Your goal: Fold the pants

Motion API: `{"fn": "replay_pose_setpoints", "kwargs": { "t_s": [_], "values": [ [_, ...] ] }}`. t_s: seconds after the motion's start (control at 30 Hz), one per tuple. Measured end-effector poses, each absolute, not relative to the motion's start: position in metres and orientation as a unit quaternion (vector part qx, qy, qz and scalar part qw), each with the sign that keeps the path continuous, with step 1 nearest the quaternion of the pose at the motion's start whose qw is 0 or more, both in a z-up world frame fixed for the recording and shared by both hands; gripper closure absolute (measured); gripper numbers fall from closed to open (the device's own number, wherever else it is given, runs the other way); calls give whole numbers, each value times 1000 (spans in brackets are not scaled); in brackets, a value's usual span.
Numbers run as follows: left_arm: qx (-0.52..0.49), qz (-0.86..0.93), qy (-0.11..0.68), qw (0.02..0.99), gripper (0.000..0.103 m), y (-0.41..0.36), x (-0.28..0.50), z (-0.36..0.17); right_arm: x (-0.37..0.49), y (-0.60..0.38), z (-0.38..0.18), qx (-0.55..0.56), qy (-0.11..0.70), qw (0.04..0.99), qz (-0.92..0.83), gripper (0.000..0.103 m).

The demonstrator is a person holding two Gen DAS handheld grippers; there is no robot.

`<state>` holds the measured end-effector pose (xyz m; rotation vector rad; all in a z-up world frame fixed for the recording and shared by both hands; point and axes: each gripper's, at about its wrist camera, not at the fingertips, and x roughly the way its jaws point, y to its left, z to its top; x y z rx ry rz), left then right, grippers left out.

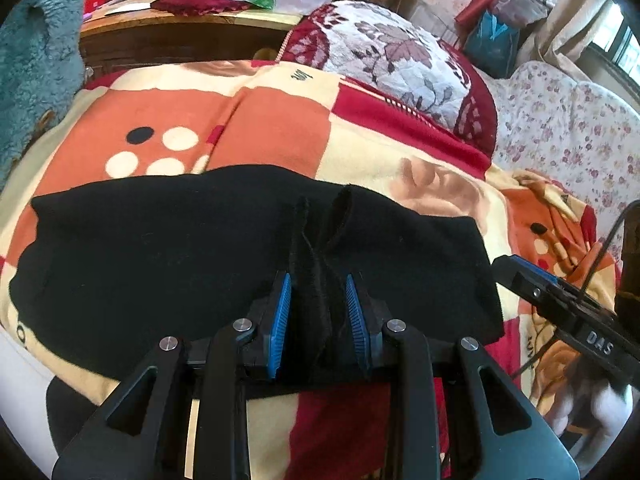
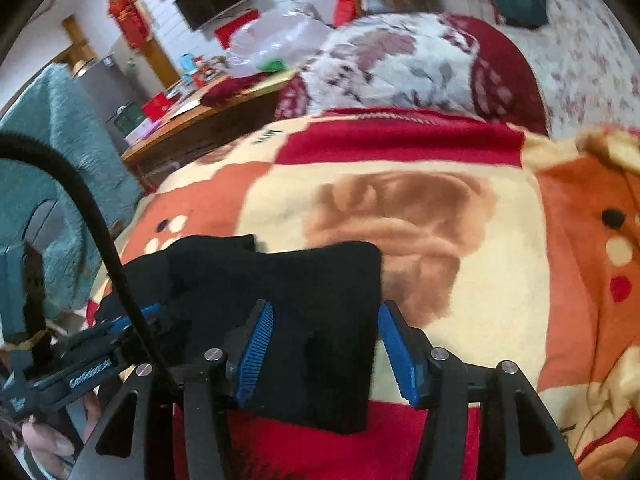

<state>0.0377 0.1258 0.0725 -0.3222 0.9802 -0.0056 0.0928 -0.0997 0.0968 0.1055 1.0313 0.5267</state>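
The black pants [image 1: 160, 248] lie folded on the patterned blanket [image 1: 280, 112] of the bed — the left tongs [image 1: 318, 312] pinch a bunched ridge of them, the right tongs [image 2: 326, 344] stand apart astride their edge, gripping nothing.

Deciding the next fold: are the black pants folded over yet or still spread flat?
Partly folded. The black pants lie doubled on the blanket, and the left gripper pinches a bunched ridge of them.
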Motion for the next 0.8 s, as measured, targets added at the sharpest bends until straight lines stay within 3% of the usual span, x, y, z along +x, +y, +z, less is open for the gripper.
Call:
{"fn": "replay_pose_setpoints", "kwargs": {
  "t_s": [0.47, 0.57, 0.7, 0.8],
  "values": [
    [-158, -8, 455, 877, 75, 129, 49, 87, 114, -94, 92, 48, 488, 838, 240, 49],
    [-166, -14, 456, 874, 60, 127, 69, 83, 138, -105, 80, 58, 504, 832, 224, 48],
    [-165, -17, 462, 871, 60, 121, 95, 77, 166, -108, 55, 80, 530, 813, 228, 48],
    [-148, -11, 467, 872, 60, 117, 103, 73, 172, -113, 48, 131, 531, 798, 251, 69]
  ]
}}
